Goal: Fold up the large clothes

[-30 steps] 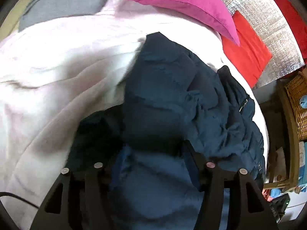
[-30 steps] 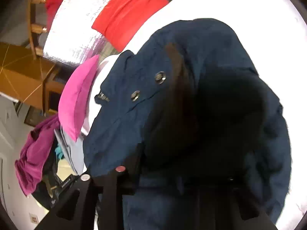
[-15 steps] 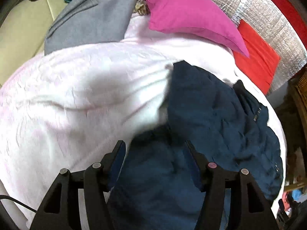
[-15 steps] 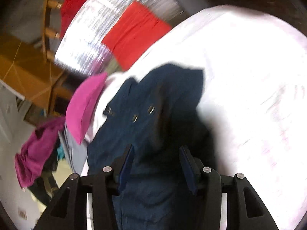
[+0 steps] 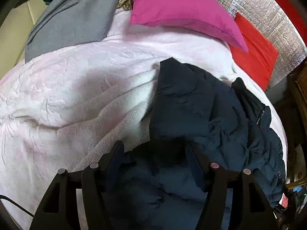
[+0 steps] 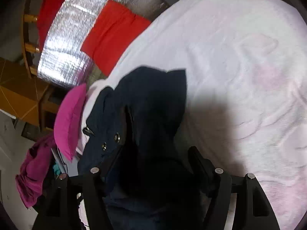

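Observation:
A dark navy padded jacket (image 5: pixel 207 111) lies crumpled on a pale pink blanket (image 5: pixel 67 88); it also shows in the right wrist view (image 6: pixel 149 99) with snap buttons near its edge. My left gripper (image 5: pixel 155 149) has its jaws wide apart, with jacket fabric bunched between and under them. My right gripper (image 6: pixel 155 153) also has its jaws wide apart over the jacket, fabric lying between them. Neither is closed on the cloth.
A magenta pillow (image 5: pixel 184 13), a grey garment (image 5: pixel 71 21) and a red cushion (image 5: pixel 255 53) lie at the bed's far side against silver foil (image 5: pixel 268 13). A purple garment (image 6: pixel 32 172) hangs off the bed's left in the right wrist view. The blanket (image 6: pixel 249 76) stretches right.
Both grippers have pulled back from the jacket, so more blanket shows. The jacket, which filled both views, now lies lower and flatter on the bed.

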Motion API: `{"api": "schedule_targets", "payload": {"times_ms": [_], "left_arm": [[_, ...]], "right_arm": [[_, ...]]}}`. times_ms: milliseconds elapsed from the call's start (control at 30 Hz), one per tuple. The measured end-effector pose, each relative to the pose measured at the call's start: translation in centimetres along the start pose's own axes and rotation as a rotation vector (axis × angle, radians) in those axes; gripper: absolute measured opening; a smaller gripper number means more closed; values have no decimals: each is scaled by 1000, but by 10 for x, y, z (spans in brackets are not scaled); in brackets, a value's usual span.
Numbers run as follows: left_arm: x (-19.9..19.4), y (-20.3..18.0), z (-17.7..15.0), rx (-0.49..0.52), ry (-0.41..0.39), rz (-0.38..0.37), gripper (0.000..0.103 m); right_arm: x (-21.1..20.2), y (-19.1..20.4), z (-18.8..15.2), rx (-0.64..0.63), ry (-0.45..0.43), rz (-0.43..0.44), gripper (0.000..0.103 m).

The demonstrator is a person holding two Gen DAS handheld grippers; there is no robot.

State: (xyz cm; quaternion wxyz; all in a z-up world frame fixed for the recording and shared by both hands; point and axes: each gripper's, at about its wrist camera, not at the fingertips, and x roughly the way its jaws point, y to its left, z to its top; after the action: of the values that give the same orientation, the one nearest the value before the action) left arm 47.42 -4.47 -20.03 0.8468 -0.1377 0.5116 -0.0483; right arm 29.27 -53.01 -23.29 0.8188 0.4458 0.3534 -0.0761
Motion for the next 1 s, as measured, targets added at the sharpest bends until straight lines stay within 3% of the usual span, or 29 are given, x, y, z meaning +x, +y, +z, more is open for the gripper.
{"api": "schedule_targets", "payload": {"times_ms": [100, 133, 233, 300, 400, 500, 1000], "left_arm": [[6, 0, 0, -2, 7, 12, 67], [7, -2, 0, 0, 6, 18, 67], [7, -7, 0, 20, -2, 39, 67], [7, -11, -1, 36, -9, 58, 67], [8, -17, -3, 67, -23, 91, 67], [6, -23, -5, 109, -41, 121, 67], [8, -40, -9, 232, -92, 225, 69]], "right_arm": [[3, 10, -3, -55, -2, -15, 70], [4, 13, -4, -69, -3, -19, 57], [5, 26, -7, -136, -18, -74, 36], [-1, 35, -9, -176, -55, -96, 33], [-3, 43, -12, -252, -97, -169, 32], [11, 35, -13, -248, -55, -243, 33], [18, 35, -9, -236, -33, -277, 42]]}}
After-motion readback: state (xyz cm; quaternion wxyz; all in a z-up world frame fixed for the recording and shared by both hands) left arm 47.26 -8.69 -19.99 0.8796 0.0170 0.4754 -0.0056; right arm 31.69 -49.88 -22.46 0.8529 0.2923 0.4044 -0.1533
